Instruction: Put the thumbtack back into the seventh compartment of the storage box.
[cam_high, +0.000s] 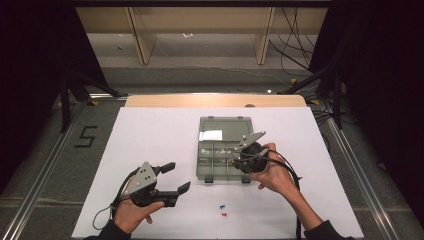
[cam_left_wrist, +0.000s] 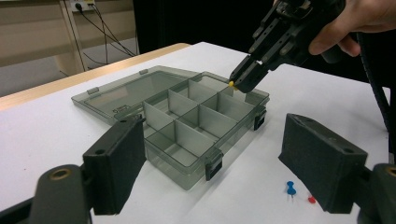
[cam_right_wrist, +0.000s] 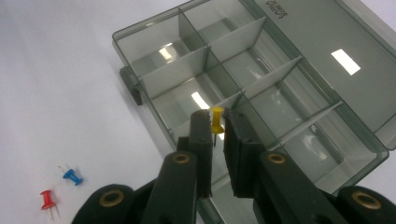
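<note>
- High view: right gripper (cam_high: 239, 159) hangs over the near right part of the open compartment box (cam_high: 218, 126); left gripper (cam_high: 176, 178) rests apart with jaws wide and empty. Risk: box is unsecured and a knock could shift it.
- Left gripper view: yellow pushpin (cam_left_wrist: 231, 84) sits at the tips above the box rim. Risk: release over a divider, pin bounces out.
- Right gripper view: jaws nearly closed, pinching the pin by its head only. Risk: it pivots or slips. Blue pushpin (cam_right_wrist: 72, 176) and red pushpin (cam_right_wrist: 47, 198) lie loose on the table (cam_right_wrist: 56, 84).

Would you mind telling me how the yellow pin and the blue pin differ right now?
The yellow pin is clamped between the right gripper's jaws above the open organiser box; the blue pin lies loose on the table outside it, beside a red pin. They differ in colour. Both are push pins.
</note>
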